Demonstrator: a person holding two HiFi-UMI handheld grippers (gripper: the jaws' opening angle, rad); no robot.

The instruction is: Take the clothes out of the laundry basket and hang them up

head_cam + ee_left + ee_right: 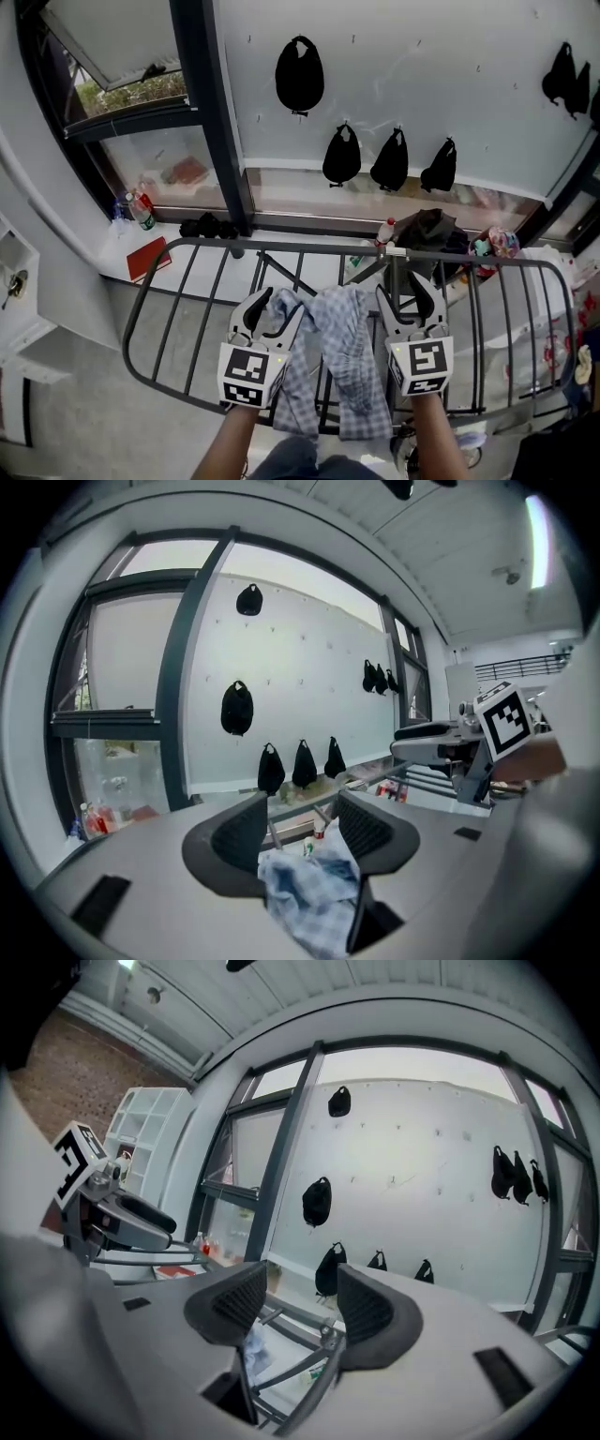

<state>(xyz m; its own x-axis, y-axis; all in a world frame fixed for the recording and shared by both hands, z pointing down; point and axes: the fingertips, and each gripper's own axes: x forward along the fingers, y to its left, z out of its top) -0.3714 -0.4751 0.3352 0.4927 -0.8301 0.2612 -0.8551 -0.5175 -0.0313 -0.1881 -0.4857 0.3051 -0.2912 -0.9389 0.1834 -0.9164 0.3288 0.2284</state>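
**Two grippers spread wide at a shirt on the rack**

Both grippers sit side by side over the near half of a dark metal drying rack (216, 245), pointing away from the person and slightly down. Between them, a blue-and-white plaid shirt (342, 366) is draped over the rack's bars, bunched at the middle, with its ends hanging below the rack's near rail.

The left gripper (281, 305) is at the shirt's left edge. In the left gripper view its jaws stand well apart, and the shirt (314, 892) lies low between their bases without either pad pressing on it.

The right gripper (401, 295) is at the shirt's right edge. In the right gripper view its jaws are likewise spread, with only the rack's bars showing through the gap and a scrap of the shirt (251, 1354) low to the left.

Beyond the rack's far rail, several black bags (299, 75) hang on a pale wall. A red book (148, 258) lies off the rack's far left corner.
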